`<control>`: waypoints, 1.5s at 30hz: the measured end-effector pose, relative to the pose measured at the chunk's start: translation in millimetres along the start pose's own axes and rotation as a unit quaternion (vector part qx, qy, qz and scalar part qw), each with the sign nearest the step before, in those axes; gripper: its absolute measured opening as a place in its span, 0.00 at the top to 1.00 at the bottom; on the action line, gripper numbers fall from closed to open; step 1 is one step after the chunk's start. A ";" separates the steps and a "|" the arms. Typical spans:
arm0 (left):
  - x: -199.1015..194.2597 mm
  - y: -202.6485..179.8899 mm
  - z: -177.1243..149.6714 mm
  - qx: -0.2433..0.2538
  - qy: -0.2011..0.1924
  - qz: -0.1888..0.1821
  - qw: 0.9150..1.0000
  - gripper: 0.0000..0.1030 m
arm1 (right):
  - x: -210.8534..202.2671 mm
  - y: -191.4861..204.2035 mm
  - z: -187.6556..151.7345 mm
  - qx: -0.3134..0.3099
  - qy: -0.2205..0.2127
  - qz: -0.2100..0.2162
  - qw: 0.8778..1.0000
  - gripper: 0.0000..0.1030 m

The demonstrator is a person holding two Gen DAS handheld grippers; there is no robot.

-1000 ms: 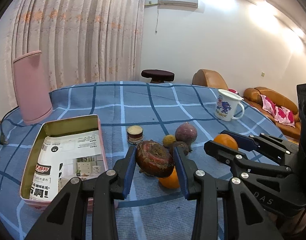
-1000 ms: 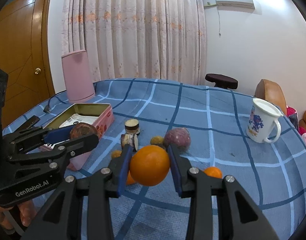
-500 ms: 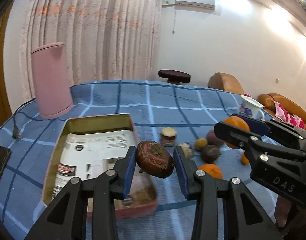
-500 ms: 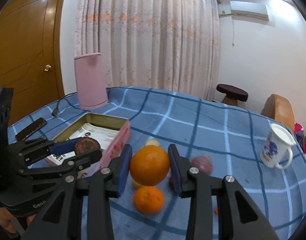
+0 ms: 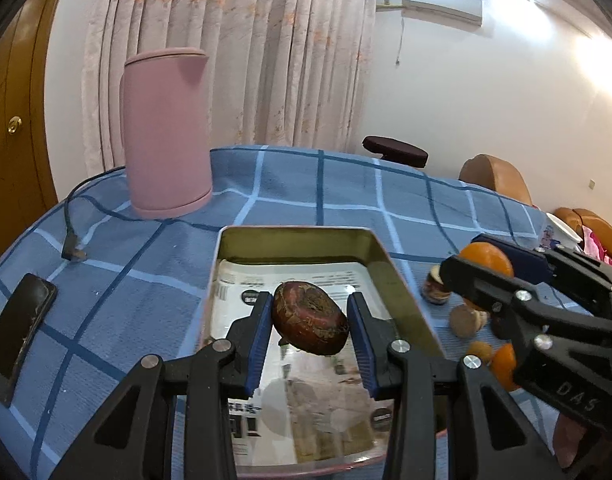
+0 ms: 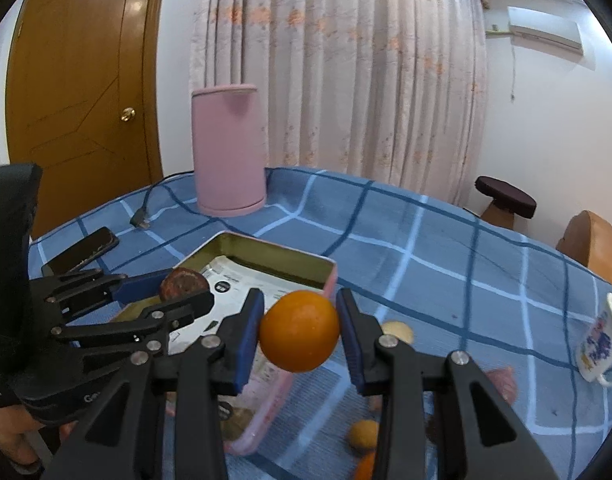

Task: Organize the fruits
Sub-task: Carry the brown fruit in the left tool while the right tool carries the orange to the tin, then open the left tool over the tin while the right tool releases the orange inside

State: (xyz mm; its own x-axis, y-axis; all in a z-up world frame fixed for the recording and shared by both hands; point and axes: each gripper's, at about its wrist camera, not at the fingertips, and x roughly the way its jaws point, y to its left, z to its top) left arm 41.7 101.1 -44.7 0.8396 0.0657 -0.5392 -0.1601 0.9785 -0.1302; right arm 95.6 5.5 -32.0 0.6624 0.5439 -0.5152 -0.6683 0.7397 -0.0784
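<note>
Above the open pink tin [image 5: 402, 292], in the left wrist view, the left claw [image 5: 310, 330] is clamped on a dark red, flattened fruit [image 5: 310, 322], its blue pads pressed to both sides. The fruit hangs over the printed paper [image 5: 301, 412] that lines the tin's floor; it does not touch it. The tin lies on a tabletop [image 5: 289, 184] covered in blue checked cloth. Beyond the tin stands a pink kettle [image 5: 165, 132], its cable [image 5: 75, 236] trailing to the left, and a dark phone [image 5: 19, 330] lies flat near the left edge. To the right, the right claw [image 5: 490, 268] comes in from the side, gripping an orange [image 5: 484, 258]. Beneath it on the cloth are more fruits: a tan one [image 5: 466, 320], a small yellow one [image 5: 480, 350] and another orange one [image 5: 504, 364], close together, with a small jar [image 5: 434, 290] just beside the tin.

From the right wrist view, the right claw [image 6: 299, 332] holds the orange [image 6: 299, 330] tight between its pads, above the tin's near right corner [image 6: 330, 268]. At the left, the left claw [image 6: 177, 296] carries the red fruit [image 6: 183, 282] over the tin. A white mug [image 6: 600, 348] with a blue print stands at the far right of the tabletop [image 6: 426, 248]. Loose fruit shows under the claw: a pale one [image 6: 398, 330], a purplish one [image 6: 504, 380] and a small yellow one [image 6: 364, 432]. The kettle [image 6: 227, 148] and phone [image 6: 81, 250] are behind.
</note>
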 end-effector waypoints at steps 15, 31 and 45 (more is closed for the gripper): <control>8.4 16.6 -3.1 -0.010 0.014 0.001 1.000 0.61 | 30.9 11.6 -5.2 -0.001 0.021 0.016 1.000 0.61; 19.2 22.2 -3.0 -0.019 0.040 -0.007 0.999 0.61 | 45.3 11.2 -12.8 0.001 0.043 0.037 0.998 0.61; 6.2 18.0 -3.1 -0.026 0.032 -0.003 0.999 0.28 | 13.1 -5.9 -18.1 0.022 0.005 0.020 1.000 0.30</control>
State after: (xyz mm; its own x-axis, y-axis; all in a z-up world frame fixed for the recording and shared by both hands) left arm 42.4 118.6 -53.0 0.8057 0.0447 -0.5907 -0.1829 0.9672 -0.1762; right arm 102.1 1.2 -53.7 0.6321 0.5686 -0.5264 -0.6780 0.7347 -0.0205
